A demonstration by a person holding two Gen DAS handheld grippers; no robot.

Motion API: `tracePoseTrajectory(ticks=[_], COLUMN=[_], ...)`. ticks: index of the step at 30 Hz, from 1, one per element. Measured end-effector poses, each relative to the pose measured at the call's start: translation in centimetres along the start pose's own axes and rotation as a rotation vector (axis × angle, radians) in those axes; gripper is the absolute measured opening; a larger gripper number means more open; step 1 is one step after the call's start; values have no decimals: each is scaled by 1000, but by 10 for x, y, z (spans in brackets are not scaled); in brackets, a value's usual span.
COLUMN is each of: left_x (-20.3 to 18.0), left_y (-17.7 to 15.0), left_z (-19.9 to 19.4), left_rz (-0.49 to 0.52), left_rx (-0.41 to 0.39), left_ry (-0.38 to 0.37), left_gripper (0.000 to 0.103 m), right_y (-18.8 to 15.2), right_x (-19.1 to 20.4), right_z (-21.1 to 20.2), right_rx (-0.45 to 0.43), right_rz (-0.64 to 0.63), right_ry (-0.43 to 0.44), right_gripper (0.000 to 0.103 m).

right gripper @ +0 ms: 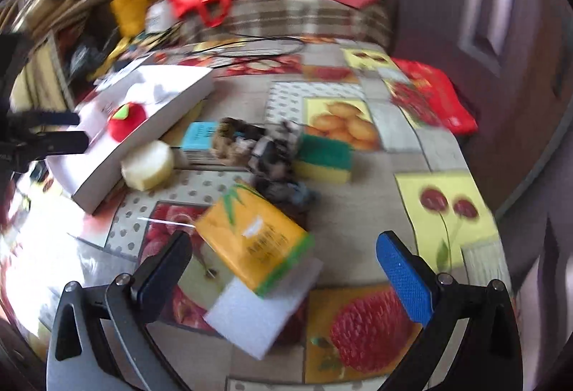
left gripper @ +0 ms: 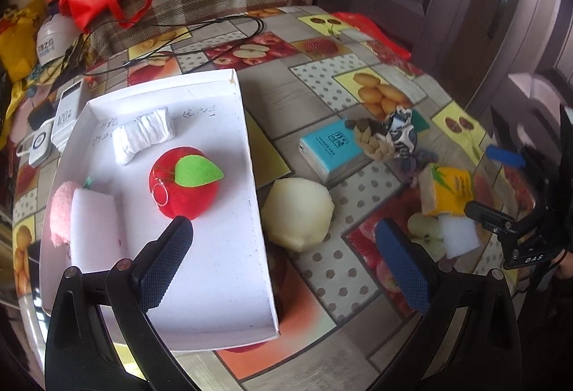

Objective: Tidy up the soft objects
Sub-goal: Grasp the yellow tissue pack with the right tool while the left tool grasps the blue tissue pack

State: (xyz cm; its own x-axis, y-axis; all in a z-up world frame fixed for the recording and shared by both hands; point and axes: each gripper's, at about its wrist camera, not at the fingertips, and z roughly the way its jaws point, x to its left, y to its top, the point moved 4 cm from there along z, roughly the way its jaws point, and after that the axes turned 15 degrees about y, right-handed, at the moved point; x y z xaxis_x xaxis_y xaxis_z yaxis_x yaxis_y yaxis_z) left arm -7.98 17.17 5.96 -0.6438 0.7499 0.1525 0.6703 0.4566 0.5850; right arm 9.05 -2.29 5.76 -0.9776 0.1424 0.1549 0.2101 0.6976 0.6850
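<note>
Left gripper [left gripper: 286,233] open, empty; cream sponge [left gripper: 299,213] just beyond its fingers, beside white tray [left gripper: 247,147]. Right gripper [right gripper: 286,247] open above yellow tissue pack [right gripper: 254,240]. Only right view shows green-yellow sponge [right gripper: 324,158].

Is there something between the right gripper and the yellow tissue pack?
Nothing visible. The right gripper is open and the yellow tissue pack lies just ahead of it, resting partly on a white foam block.
</note>
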Motion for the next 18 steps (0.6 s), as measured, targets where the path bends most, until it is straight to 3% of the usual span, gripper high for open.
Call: tracePoseTrajectory(ticks=[5,6,7,10,18], left_x=[-11,-14,-17,-31,-74], left_y=[11,15,18,31,62], left_z=[11,13,16,24,78], left_rz=[82,94,101,127,327], left_rx=[14,16,19,25,86], left_ry=[8,5,-4,-46,-2], left_gripper=[103,103,103,103,103], right_y=[5,3,1,-7,-14], right_x=[13,14,14,14,-15], right_z=[36,41,43,35,-32], right_rx=[69,86,100,101,-44], right_rz=[-115,-125,-128,-95,138], right_ry=[7,7,6,39,82], right_gripper=[102,91,70,59,57])
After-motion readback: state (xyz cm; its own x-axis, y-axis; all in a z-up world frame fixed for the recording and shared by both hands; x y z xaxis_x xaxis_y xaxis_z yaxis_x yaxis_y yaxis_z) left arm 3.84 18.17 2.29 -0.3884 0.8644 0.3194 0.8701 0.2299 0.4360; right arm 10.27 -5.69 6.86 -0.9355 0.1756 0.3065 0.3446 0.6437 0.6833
